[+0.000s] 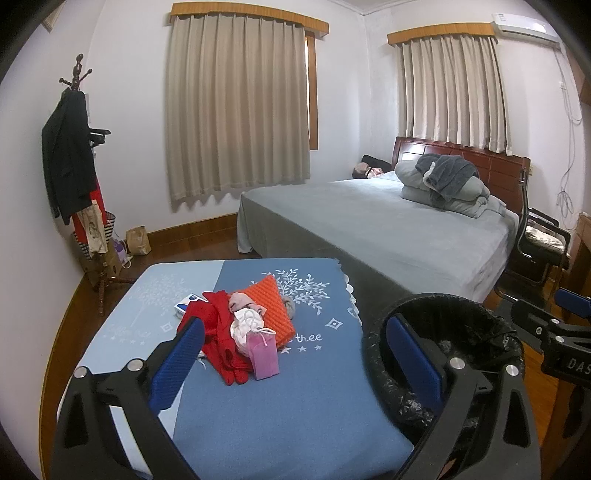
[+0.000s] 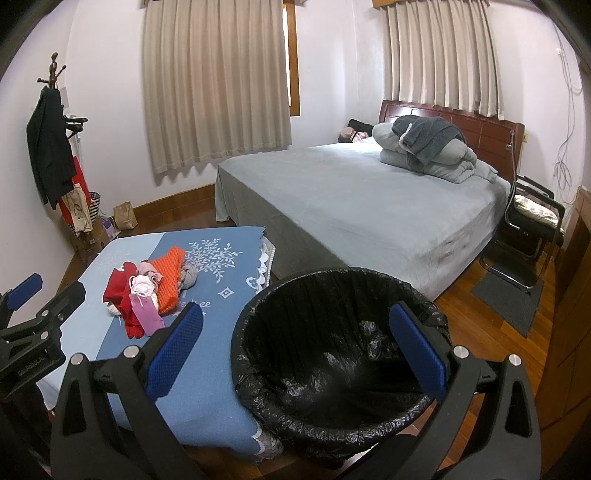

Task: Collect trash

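Both my tools spread, empty: left tool (image 1: 295, 354), right tool (image 2: 299, 350). Right view shows inside the bin (image 2: 332, 354); left view only shows the blue box (image 1: 186, 304) behind the pile (image 1: 240, 325) on the table (image 1: 295, 406).

Occlusions and cut-offs:
- Trash bin (image 1: 448, 325): in the left wrist view, its near portion is covered by the left gripper's right finger (image 1: 413, 356); the bin base is out of sight in both views.
- Blue-and-white box (image 1: 185, 303): mostly buried under the red cloth (image 1: 218, 332); label too small to read.
- Right gripper (image 1: 546, 321): cut off by the right frame edge; its marking reads only partly.
- Air conditioner (image 1: 524, 27): clipped by the fisheye border.
- Items beyond the bed (image 2: 352, 134): indistinct
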The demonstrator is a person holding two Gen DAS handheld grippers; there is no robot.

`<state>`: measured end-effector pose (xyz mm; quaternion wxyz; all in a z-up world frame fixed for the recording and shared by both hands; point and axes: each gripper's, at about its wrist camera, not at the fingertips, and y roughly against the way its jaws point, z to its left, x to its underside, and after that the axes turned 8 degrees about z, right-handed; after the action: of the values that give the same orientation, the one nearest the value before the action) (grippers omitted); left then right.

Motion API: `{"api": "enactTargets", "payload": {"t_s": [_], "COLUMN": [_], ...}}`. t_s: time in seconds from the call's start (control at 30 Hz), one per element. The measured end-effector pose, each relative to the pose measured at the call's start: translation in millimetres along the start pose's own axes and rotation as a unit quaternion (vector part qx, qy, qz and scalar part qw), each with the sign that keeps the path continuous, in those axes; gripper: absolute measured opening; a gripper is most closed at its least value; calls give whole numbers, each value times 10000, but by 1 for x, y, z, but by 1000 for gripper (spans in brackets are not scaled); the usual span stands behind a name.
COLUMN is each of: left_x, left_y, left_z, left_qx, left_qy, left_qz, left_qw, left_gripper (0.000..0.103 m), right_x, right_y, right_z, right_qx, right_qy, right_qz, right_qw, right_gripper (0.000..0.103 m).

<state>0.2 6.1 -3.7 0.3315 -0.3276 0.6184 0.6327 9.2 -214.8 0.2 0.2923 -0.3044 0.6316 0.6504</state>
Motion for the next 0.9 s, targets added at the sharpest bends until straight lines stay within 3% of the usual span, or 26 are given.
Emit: {"api": "enactTargets", "payload": {"t_s": [0.9], "left_x": [0], "left_y": [-1], "left_z": [0], "left_qx": [0], "left_qy": [-6], "left_qz": [21], "left_qw": [10000], "left_gripper": [97], "right_x": [-2], "right_y": [-2], "right_z": [-1], "right_qx": [-2], "right_qy": [-10], "right_qz": [3], "right_qw": [10000], "right_gripper": [98]}}
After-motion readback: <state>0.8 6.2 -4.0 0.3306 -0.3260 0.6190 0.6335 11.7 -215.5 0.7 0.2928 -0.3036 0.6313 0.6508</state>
